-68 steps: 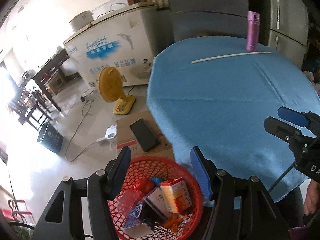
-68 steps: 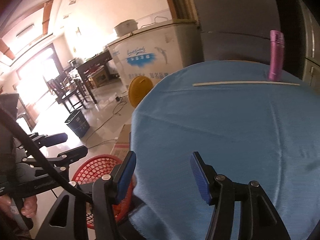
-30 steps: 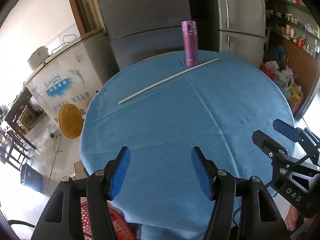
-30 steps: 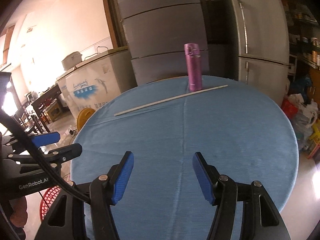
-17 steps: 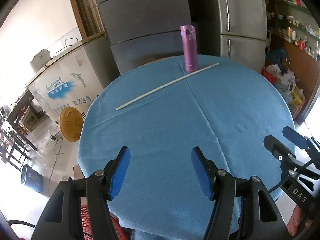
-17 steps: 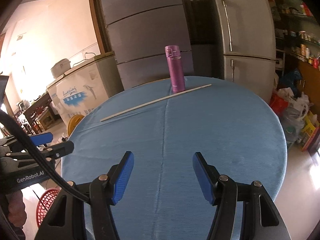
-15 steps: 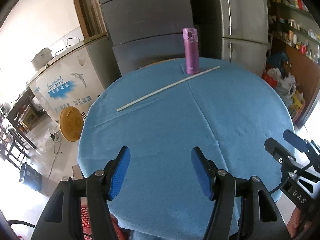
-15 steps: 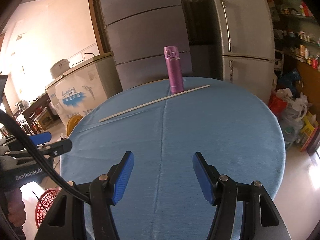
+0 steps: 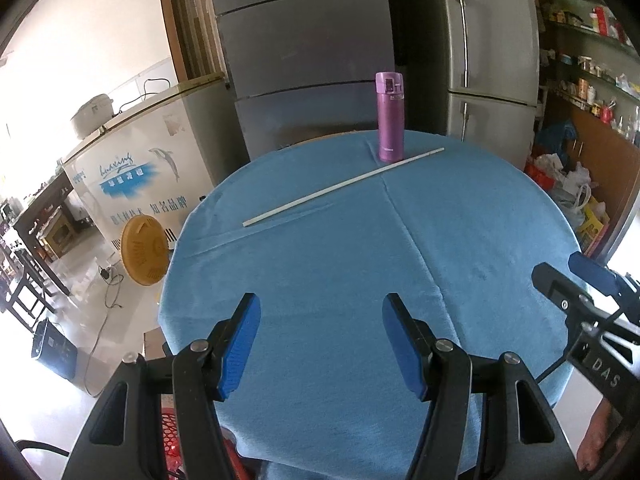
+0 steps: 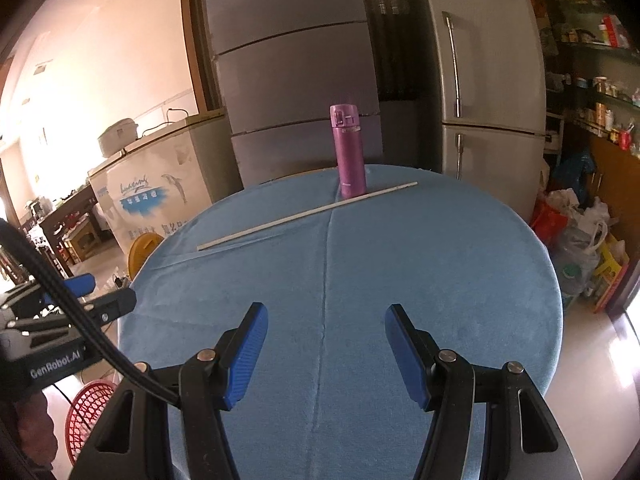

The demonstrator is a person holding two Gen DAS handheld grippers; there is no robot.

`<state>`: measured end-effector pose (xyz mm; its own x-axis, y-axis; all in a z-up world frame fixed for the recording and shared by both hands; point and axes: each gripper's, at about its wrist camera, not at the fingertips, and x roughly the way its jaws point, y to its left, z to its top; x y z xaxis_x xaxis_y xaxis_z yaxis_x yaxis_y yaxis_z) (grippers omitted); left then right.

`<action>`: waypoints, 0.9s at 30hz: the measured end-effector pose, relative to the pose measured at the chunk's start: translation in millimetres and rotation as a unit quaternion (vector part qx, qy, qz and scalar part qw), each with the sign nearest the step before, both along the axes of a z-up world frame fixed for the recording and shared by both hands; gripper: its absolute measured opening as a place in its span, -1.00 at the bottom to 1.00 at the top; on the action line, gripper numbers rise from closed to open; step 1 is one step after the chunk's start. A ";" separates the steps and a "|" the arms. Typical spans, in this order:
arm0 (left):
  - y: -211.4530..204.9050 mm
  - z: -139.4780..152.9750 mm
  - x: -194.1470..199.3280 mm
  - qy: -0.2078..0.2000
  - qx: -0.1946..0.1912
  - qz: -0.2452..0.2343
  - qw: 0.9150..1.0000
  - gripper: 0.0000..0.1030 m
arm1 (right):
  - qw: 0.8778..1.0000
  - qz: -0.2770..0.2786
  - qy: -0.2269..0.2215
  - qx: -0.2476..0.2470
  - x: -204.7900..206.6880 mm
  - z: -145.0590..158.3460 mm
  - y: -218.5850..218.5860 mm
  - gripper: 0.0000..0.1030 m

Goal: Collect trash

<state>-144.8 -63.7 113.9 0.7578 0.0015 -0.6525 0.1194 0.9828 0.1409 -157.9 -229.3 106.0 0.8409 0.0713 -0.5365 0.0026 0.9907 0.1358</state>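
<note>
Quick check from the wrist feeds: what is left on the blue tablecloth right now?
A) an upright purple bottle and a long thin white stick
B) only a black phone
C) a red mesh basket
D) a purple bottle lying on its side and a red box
A: the purple cylindrical bottle stands upright at the far side of the blue cloth-covered round table, with the long thin white stick lying just in front of it.

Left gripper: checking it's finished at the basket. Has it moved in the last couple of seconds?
Yes. The left gripper has swung from above the red basket to over the blue table, facing the purple bottle.
</note>
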 end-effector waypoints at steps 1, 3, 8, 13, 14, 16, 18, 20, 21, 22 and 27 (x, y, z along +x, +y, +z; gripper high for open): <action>0.7 0.1 -0.9 0.000 0.000 -0.001 1.000 0.25 | 1.000 -0.002 -0.001 0.000 -0.3 0.6 0.0 0.26; 2.5 0.2 -2.4 0.000 -0.001 -0.002 1.000 0.25 | 1.000 -0.004 -0.001 0.001 -1.4 1.8 0.6 0.26; 5.4 2.8 -3.3 0.001 -0.006 -0.005 1.000 0.25 | 1.000 -0.005 -0.007 -0.006 -4.3 6.5 4.6 0.26; 8.1 4.9 -8.7 -0.006 -0.006 -0.007 1.000 0.25 | 1.000 -0.003 -0.011 -0.010 -6.8 10.3 8.3 0.26; 8.2 5.0 -10.2 -0.007 -0.006 -0.007 1.000 0.25 | 1.000 -0.002 -0.011 -0.011 -7.5 10.9 9.2 0.26; 9.5 6.4 -12.6 -0.010 -0.006 -0.007 1.000 0.25 | 1.000 0.000 -0.014 -0.013 -9.3 12.6 11.5 0.26; 11.5 7.6 -14.9 -0.012 -0.008 -0.006 1.000 0.25 | 1.000 0.001 -0.017 -0.016 -10.7 14.3 13.1 0.26; 12.8 9.0 -16.4 -0.014 -0.010 -0.005 1.000 0.25 | 1.000 0.002 -0.019 -0.017 -13.0 15.5 14.8 0.26; 14.3 10.0 -17.2 -0.015 -0.010 -0.006 1.000 0.25 | 1.000 0.003 -0.020 -0.019 -14.1 16.2 15.5 0.26; 14.8 10.4 -18.0 -0.016 -0.011 -0.006 1.000 0.25 | 1.000 0.003 -0.021 -0.019 -14.4 16.7 15.9 0.26; 17.0 11.1 -21.9 -0.018 -0.012 -0.008 1.000 0.25 | 1.000 0.004 -0.023 -0.020 -15.0 18.0 16.9 0.26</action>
